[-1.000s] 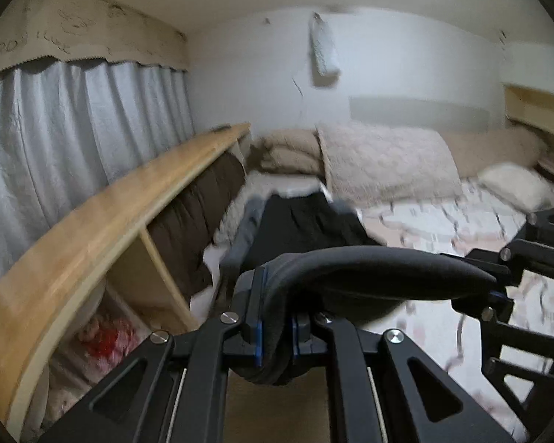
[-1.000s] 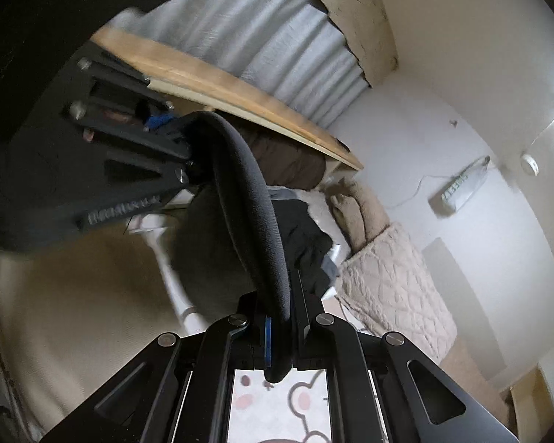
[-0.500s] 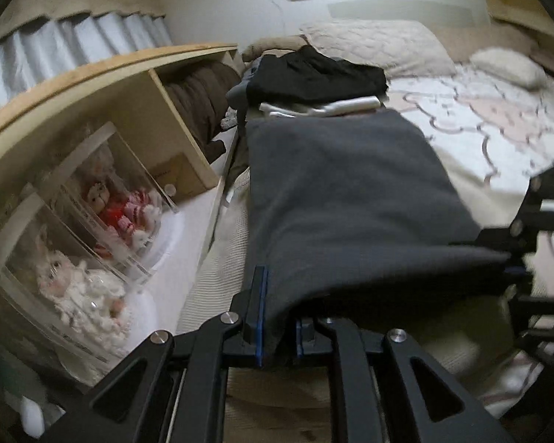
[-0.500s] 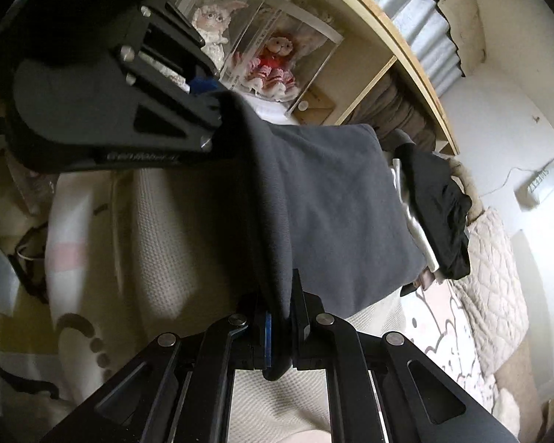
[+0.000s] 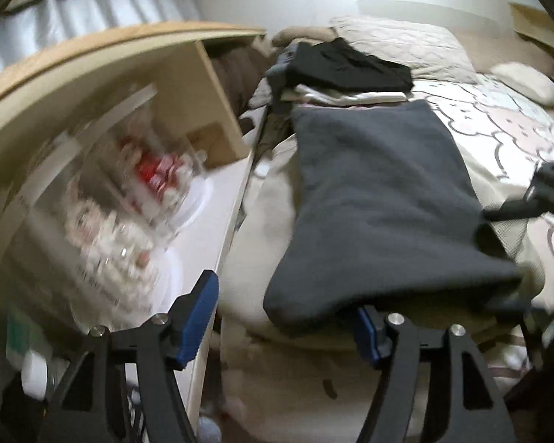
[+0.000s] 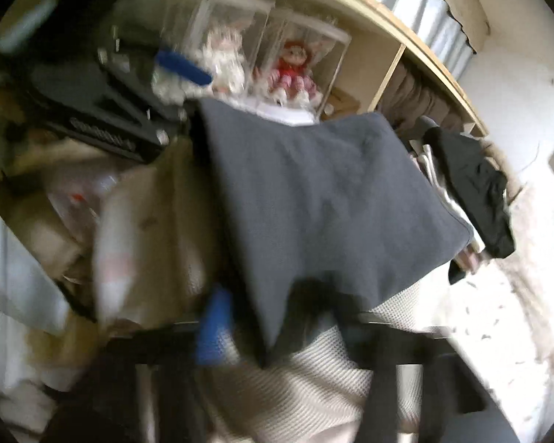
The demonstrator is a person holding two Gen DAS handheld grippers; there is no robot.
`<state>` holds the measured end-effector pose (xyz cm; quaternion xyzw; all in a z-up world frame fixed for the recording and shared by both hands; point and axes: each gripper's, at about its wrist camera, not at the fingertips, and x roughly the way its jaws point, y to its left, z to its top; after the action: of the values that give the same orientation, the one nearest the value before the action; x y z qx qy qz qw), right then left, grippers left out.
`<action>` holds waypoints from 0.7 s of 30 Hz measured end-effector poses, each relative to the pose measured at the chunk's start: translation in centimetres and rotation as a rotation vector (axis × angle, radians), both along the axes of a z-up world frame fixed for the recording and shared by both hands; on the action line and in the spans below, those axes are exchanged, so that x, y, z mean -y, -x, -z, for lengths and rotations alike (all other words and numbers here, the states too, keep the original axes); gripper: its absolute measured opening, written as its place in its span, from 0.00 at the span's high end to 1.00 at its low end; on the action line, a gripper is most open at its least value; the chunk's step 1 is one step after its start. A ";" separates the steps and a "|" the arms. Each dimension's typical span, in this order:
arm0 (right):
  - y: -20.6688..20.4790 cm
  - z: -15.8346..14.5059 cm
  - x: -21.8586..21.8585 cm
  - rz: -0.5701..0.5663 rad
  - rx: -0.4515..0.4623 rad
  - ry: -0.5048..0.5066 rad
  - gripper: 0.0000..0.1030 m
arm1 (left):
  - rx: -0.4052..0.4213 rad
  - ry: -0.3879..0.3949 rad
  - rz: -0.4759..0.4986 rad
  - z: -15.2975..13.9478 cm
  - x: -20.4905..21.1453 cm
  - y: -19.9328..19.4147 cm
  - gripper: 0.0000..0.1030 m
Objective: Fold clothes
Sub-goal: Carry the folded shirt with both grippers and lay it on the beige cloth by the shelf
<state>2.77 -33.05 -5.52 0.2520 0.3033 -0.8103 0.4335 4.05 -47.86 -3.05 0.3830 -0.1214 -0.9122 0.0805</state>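
A folded dark grey garment (image 5: 380,192) lies flat on the bed, its near edge draped over my left gripper's right finger. My left gripper (image 5: 288,321) is open, jaws wide apart, holding nothing. In the right wrist view the same grey garment (image 6: 325,199) lies ahead of my right gripper (image 6: 284,332), which is open and blurred, with the near corner of the cloth between its fingers. The left gripper also shows there at upper left (image 6: 136,99). A black garment (image 5: 347,66) tops a stack of folded clothes (image 5: 347,96) beyond the grey one.
A wooden shelf unit (image 5: 136,85) runs along the left, with dolls in clear cases (image 6: 295,70). The bed has a cream blanket (image 5: 262,229), a patterned sheet (image 5: 498,129) and pillows (image 5: 399,48) at the far end.
Both grippers have opened and let go of the grey garment, which now lies on the bed. Both have pulled back a little; the frames are motion-blurred.
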 end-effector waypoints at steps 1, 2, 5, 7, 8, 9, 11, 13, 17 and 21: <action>-0.1 -0.4 -0.4 -0.015 0.041 0.022 0.27 | 0.014 -0.012 -0.008 -0.2 0.2 -0.1 0.30; -0.2 -0.9 -0.7 -0.031 0.084 0.043 0.27 | 0.028 -0.025 -0.011 -0.3 0.3 -0.2 0.27; -0.2 -1.9 -1.6 -0.076 0.224 0.102 0.27 | 0.059 -0.037 -0.029 -0.2 0.5 -0.1 0.27; 0.6 -2.5 -2.3 -0.096 0.331 0.143 0.27 | 0.092 -0.002 -0.036 0.3 0.3 0.2 0.27; 1.1 -2.7 -2.8 -0.103 0.383 0.168 0.27 | 0.116 0.027 -0.036 0.7 0.1 0.1 0.27; 1.5 -3.0 -3.2 -0.110 0.435 0.192 0.27 | 0.139 0.057 -0.037 1.0 0.0 0.1 0.27; 3.0 -3.8 -4.8 -0.071 0.519 0.261 0.27 | 0.170 0.104 -0.045 1.4 0.0 -0.4 0.27; 5.6 -4.4 -6.2 -0.004 0.578 0.333 0.27 | 0.173 0.132 -0.082 1.4 0.7 -1.1 0.27; 10.8 -4.9 -6.7 0.144 0.637 0.387 0.59 | 0.091 0.151 -0.190 -0.4 2.0 -2.5 0.27; 13.9 -3.8 -4.6 0.244 0.586 0.335 0.63 | -0.007 0.035 -0.185 -3.6 1.4 -3.3 0.27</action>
<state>-11.12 -28.47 -1.74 0.4336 -0.0032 -0.7878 0.4374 7.36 -49.25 0.51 0.3878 -0.1014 -0.8999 0.1715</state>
